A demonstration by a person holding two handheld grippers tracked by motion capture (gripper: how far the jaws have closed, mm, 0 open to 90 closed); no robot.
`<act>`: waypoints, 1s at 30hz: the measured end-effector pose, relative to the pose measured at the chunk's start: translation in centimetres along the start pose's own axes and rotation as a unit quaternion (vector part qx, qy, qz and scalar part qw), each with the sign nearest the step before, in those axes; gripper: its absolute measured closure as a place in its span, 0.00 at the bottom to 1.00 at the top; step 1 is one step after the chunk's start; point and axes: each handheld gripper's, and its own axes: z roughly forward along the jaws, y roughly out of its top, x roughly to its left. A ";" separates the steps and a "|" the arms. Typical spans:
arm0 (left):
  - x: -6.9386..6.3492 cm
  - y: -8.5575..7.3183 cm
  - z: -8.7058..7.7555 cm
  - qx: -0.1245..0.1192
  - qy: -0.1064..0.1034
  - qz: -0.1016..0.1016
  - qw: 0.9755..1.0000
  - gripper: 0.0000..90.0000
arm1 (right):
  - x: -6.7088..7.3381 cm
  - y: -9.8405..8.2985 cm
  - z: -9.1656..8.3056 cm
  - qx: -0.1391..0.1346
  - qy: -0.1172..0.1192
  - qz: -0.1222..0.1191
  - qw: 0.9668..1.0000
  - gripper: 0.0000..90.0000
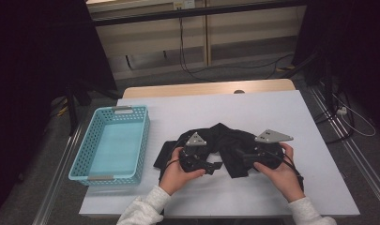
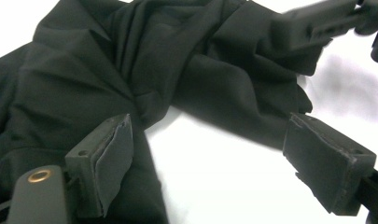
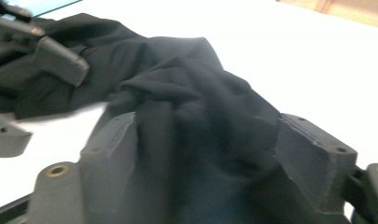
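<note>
Black cloth (image 1: 225,145) crumpled on white tabletop (image 1: 272,112), lying between and under both tools, roughly mid-tabletop.

Left tool (image 1: 211,165) – released, jaws spread wide. In left tool view, cloth (image 2: 168,65) just ahead of jaws and running under the left-hand pad (image 2: 109,161); bare tabletop (image 2: 214,172) in the gap, nothing pinched. Right-hand pad (image 2: 326,163) over bare tabletop, clear of cloth. Other tool seen blurred at top right, touching cloth's far edge.

Right tool (image 1: 241,157) – jaws apart, not clenched. In right tool view, a raised fold of cloth (image 3: 200,121) bunched between the two pads (image 3: 114,154), filling the gap; whether the pads touch the fabric can't be told, but no squeeze visible – cloth sits loose, humped up. Picture a bit blurred. Left tool's jaws at far left of that view, over cloth's other end.

Hands: left hand (image 1: 178,171) round left tool, right hand (image 1: 281,171) round right tool, both low over tabletop, light sleeves at near edge.

Blue basket (image 1: 87,157) – well left of left tool, on tabletop's left edge, apart from cloth.
</note>
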 end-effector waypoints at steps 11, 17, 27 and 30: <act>-1.4 -0.4 1.5 -0.002 -0.007 0.024 1.000 0.22 | -1.8 -0.8 -1.1 -0.019 -0.035 0.028 0.999 0.14; -1.9 -0.4 2.2 -0.004 -0.005 0.042 0.999 0.27 | -2.1 -1.1 -1.2 -0.019 -0.038 0.031 0.999 0.14; -3.8 -0.2 4.6 0.011 0.013 0.065 0.998 0.27 | -3.4 -1.9 -2.0 -0.025 -0.069 0.057 0.996 0.17; -3.8 0.0 4.9 0.017 0.023 0.054 0.998 0.35 | -3.5 -2.1 -2.1 -0.025 -0.068 0.059 0.996 0.18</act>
